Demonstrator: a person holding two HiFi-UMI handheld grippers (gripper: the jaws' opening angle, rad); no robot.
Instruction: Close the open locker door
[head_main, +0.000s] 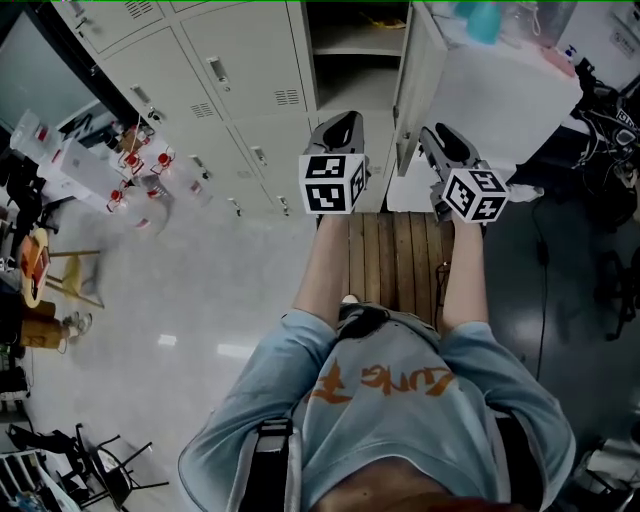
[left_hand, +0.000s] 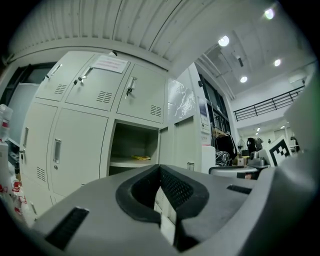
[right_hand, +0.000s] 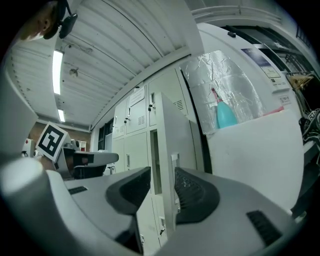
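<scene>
In the head view the open locker door (head_main: 417, 85) swings out toward me from the open compartment (head_main: 352, 45). My right gripper (head_main: 437, 138) is open and points at the door's free edge from close by. In the right gripper view the door edge (right_hand: 167, 130), with its small latch, shows through the gap between the right gripper's (right_hand: 162, 172) jaws; the pads do not touch it. My left gripper (head_main: 340, 128) hovers before the compartment. Its jaws meet at the tips in the left gripper view (left_hand: 160, 167), shut on nothing. That view shows the compartment (left_hand: 132, 150) and the door (left_hand: 184, 145).
Shut lockers (head_main: 235, 70) fill the wall to the left. A white cabinet (head_main: 505, 100) with foil and a teal bottle (right_hand: 226, 114) stands right of the door. I stand on a wooden pallet (head_main: 395, 262). A stool (head_main: 72, 275) and bottles (head_main: 135, 165) clutter the left.
</scene>
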